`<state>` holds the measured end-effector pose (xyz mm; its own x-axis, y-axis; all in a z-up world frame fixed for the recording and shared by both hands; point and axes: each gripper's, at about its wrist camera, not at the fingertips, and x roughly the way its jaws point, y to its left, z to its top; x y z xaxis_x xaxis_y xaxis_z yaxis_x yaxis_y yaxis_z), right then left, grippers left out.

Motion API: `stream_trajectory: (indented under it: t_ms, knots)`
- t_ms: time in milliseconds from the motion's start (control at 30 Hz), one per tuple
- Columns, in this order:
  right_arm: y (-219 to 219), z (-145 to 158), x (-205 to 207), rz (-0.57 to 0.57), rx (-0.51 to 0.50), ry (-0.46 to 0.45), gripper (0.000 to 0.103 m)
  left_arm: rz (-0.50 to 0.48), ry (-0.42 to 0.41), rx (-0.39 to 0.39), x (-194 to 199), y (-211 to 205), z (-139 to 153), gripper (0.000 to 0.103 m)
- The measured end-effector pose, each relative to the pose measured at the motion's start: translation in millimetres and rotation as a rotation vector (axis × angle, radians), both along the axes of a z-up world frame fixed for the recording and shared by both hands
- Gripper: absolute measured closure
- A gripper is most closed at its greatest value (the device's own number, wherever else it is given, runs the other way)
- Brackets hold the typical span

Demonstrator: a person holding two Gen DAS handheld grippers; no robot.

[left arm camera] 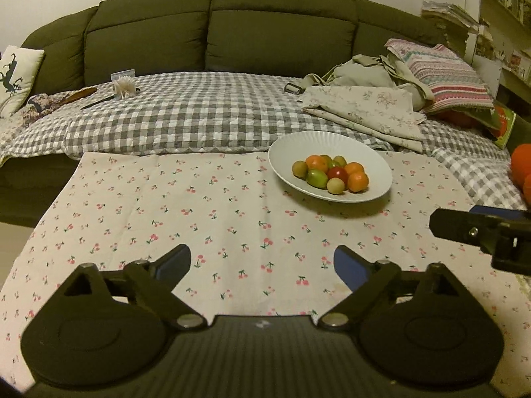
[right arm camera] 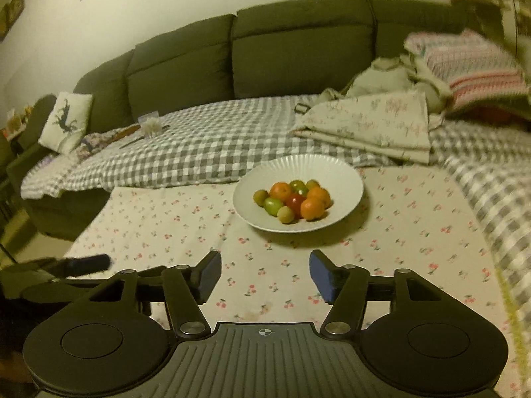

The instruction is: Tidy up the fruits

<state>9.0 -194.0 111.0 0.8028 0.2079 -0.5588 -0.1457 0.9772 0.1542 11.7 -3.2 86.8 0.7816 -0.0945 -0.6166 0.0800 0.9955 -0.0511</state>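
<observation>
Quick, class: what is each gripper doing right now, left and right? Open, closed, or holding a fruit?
Left gripper: jaws open, holding nothing.
Right gripper: jaws open, holding nothing.

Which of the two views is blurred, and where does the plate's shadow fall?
Left wrist view: sharp, dim yellowish light; the white plate casts its shadow toward the camera on the cherry-print cloth. Right wrist view: motion blur smears the striped cushion at upper right; fisheye bends the sofa.
</observation>
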Motion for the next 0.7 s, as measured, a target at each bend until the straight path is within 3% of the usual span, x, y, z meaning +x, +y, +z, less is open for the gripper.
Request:
stream_trajectory:
  t_ms: [167,300,433,700]
  knots:
    - [-1,6,-22,-0.02,0.001,-0.03,0.035,-0.008,-0.001,-0.031,-10,3,7,0.004]
    - [3,8,-34,-0.036,-0.046,-0.058,0.015,-0.007,-0.024,-0.022,-15,1,13,0.002]
    - [1,11,-40,-0.06,-0.046,-0.072,0.003,0.005,-0.039,0.004,-16,1,16,0.001]
    - [1,4,-38,-0.078,-0.078,-0.056,0.0,0.015,-0.032,0.02,-13,1,14,0.001]
